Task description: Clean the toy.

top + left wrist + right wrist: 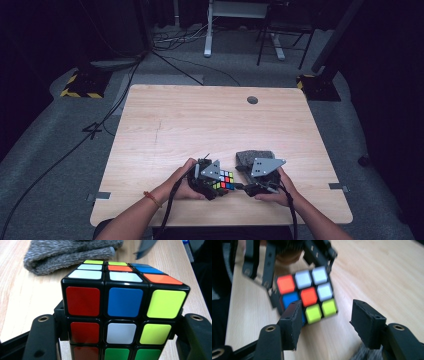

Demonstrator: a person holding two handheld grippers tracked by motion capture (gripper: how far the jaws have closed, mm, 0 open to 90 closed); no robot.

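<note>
Left gripper (pixel 216 182) clamps the puzzle cube (pixel 225 180) near the table's (pixel 200 120) front edge. Right gripper (pixel 325 323), jaws spread and holding nothing, hovers just beside the cube. Grey cloth (pixel 255 157) lies close behind; open wood stretches beyond.

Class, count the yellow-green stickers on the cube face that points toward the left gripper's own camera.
2 on the cube: both in the right column, top and middle rows. The bottom row is partly cut off, showing green there.

No readable text, label, brand, number or sign appears anywhere.
</note>
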